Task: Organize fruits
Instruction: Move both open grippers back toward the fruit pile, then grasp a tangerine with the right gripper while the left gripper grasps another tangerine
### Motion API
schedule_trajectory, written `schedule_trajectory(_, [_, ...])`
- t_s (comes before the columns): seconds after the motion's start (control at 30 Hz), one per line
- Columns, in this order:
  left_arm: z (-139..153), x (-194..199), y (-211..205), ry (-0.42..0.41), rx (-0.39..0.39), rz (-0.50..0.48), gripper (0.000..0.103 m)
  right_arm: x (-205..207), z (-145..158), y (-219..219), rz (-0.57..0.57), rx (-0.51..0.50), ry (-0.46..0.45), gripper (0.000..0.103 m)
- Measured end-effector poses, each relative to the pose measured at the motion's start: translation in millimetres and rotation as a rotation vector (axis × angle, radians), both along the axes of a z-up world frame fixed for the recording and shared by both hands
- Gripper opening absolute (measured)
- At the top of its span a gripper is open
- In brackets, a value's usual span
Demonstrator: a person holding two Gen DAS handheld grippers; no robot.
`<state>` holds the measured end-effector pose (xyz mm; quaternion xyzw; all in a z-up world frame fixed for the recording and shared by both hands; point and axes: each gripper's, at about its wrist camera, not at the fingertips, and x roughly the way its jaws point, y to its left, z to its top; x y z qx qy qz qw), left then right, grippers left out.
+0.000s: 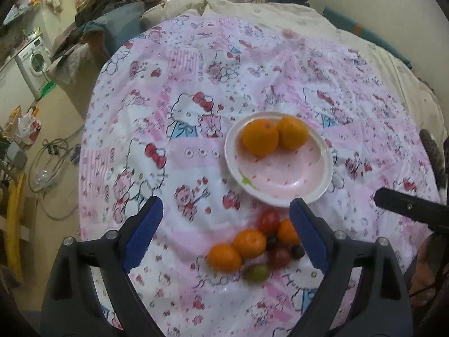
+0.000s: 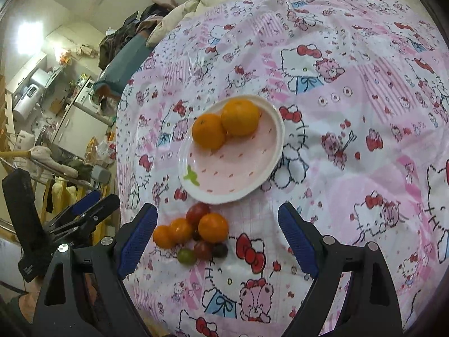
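A pink plate with a white rim (image 1: 306, 178) (image 2: 238, 174) lies on the cartoon-print cloth and holds two large oranges (image 1: 260, 137) (image 2: 240, 117). Just in front of the plate sits a cluster of small fruit: three little oranges (image 1: 224, 257) (image 2: 213, 227), red and dark tomatoes (image 1: 268, 220) (image 2: 197, 213) and a green one (image 1: 256, 273) (image 2: 186, 256). My left gripper (image 1: 226, 230) hovers open above the cluster with nothing between its blue pads. My right gripper (image 2: 217, 236) also hangs open over the cluster, holding nothing.
The pink cloth (image 1: 196, 90) covers a bed with a cream quilt (image 1: 252, 8) at the far side. Clothes are piled at the back left (image 1: 106, 2). A washing machine (image 1: 35, 61), cables and bags stand on the floor at the left.
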<state>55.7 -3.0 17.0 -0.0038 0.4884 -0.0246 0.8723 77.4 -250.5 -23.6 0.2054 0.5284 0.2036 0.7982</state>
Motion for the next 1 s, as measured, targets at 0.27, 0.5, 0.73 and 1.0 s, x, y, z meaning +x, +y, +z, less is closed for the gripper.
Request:
schedule_trajectory(0.27, [-7, -15, -5, 0.023, -0.016, 0.000, 0.090, -4, -14, 6, 0.009, -0.001, 0.042, 0.090])
schedule_trajectory(0.5, [-12, -15, -2, 0.034, -0.006, 0.032, 0.090, 0, -28, 4, -0.010, 0.004, 0.089, 0.090])
schedule_trajectory(0.73, [-19, -9, 18, 0.075, -0.045, 0.116, 0.090, 7, -45, 10, -0.006, 0.026, 0.147, 0.090])
schedule_trajectory(1.0, [-24, -3, 47, 0.109, -0.090, 0.225, 0.090, 16, -67, 20, 0.011, 0.064, 0.240, 0.074])
